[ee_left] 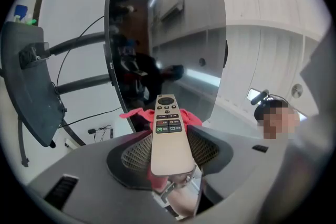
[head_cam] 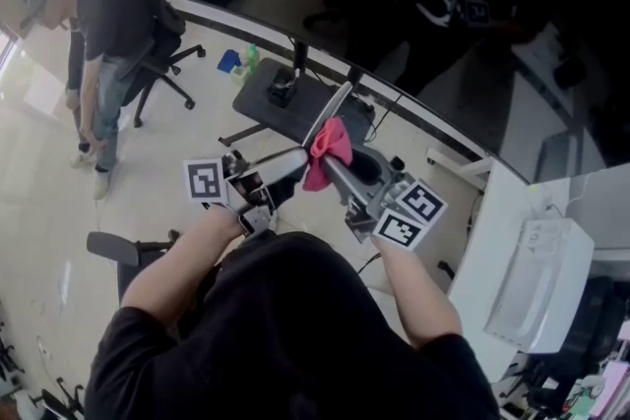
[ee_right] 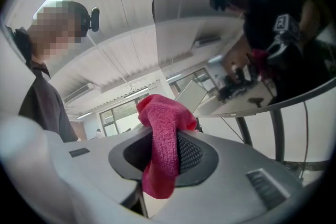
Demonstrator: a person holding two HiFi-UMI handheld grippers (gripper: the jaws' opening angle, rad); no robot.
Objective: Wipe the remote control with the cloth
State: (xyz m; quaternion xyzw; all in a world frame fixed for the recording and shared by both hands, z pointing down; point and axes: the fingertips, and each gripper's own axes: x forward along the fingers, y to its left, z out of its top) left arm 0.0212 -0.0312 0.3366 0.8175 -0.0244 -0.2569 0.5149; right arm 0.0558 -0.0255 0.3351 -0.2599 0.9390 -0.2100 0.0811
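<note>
we see a smooth, matt plastic remote control (ee_left: 169,139), a nubby pink terry cloth (ee_right: 164,149), and ribbed jaw pads.

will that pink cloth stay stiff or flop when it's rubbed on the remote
Probably floppy: the cloth droops below the right claw pinching it. Likely light, as that small pinch carries it. Its fuzzy weave should drag on the remote, not slip.
</note>
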